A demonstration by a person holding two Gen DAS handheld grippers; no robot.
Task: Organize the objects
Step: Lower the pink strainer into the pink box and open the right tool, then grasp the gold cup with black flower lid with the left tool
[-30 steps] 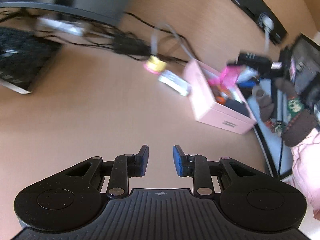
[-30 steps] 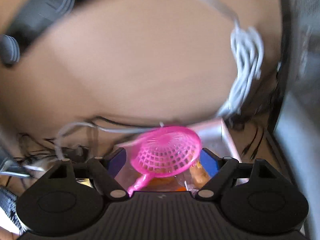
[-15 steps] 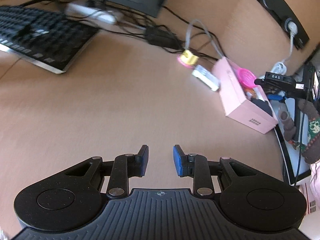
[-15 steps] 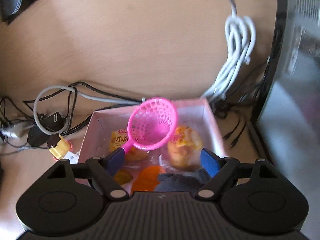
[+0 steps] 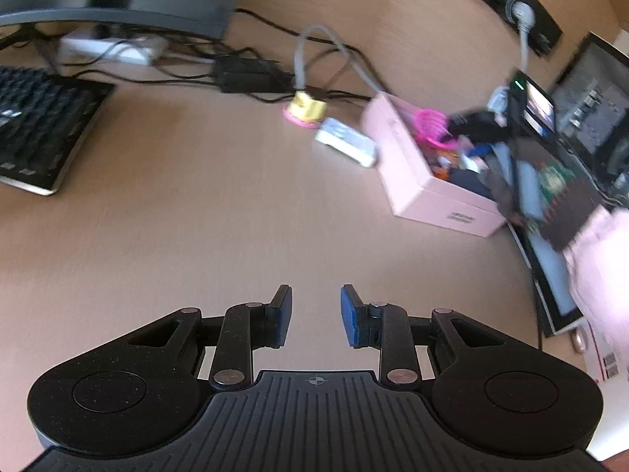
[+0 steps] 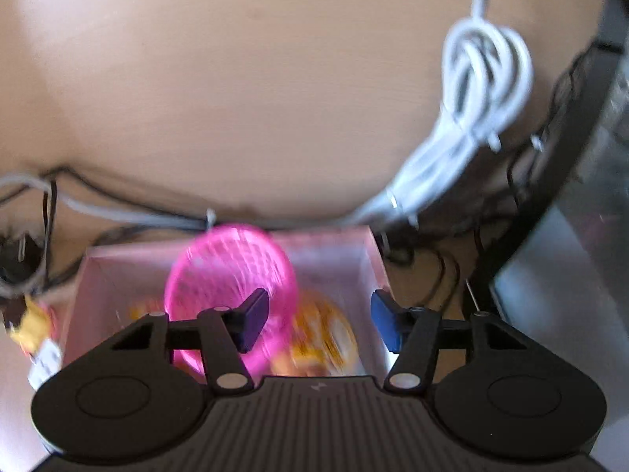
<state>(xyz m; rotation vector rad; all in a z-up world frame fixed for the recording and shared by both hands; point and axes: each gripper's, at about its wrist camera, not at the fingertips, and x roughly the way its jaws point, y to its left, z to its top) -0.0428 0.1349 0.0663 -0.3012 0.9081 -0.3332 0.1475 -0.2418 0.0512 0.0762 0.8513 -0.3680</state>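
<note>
Right tongs (image 6: pixel 318 322) apart — pink strainer (image 6: pixel 232 271) in box (image 6: pixel 338 244) beyond them.

No text, brand or number can be read in either view. The pink box (image 5: pixel 416 181) carries a small dark printed label on its near right face, too blurred to make out. A white carton (image 5: pixel 603 362) at the far right edge shows barcode-like marks, also unreadable. The keyboard (image 5: pixel 35 129) on the left has key legends that are only pale smears. The orange snack packet (image 6: pixel 322 338) inside the box shows print blurred by motion.
</note>
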